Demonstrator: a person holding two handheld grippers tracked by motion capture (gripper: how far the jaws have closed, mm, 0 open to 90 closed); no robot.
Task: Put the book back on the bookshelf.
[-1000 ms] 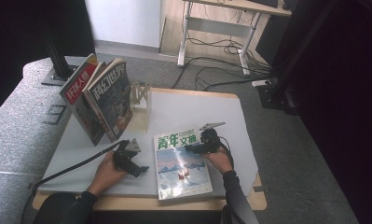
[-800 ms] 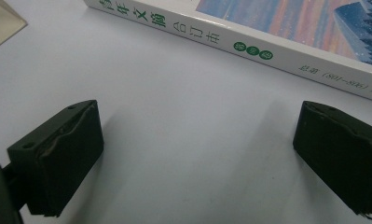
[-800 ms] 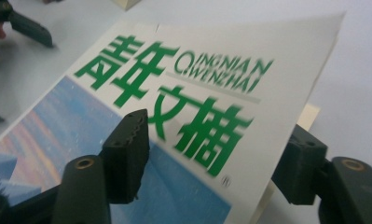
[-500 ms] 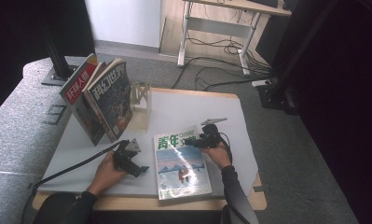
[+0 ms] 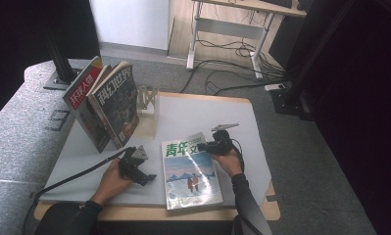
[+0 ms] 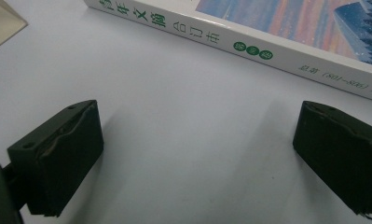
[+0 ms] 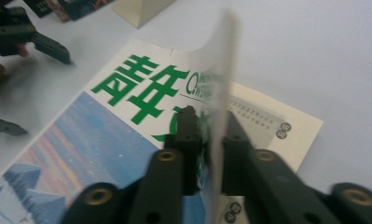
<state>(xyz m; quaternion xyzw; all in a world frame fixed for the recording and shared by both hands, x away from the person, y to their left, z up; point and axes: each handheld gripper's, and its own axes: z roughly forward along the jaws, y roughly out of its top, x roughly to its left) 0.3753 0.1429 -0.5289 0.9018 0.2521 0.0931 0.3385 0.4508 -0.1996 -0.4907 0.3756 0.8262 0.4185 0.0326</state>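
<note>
One magazine cover (image 7: 219, 93) pinched upright between the right gripper's (image 7: 210, 135) jaws.

Thick white-spined magazine with green title characters and blue snowy-mountain cover (image 5: 190, 174) lies flat, face up, near the white surface's front edge. Its cover's top right corner is curled up, exposing the cream page beneath.

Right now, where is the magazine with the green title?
In the high view, the magazine lies flat near the table's front edge, between the left gripper and right gripper, which pinches its cover corner.
</note>
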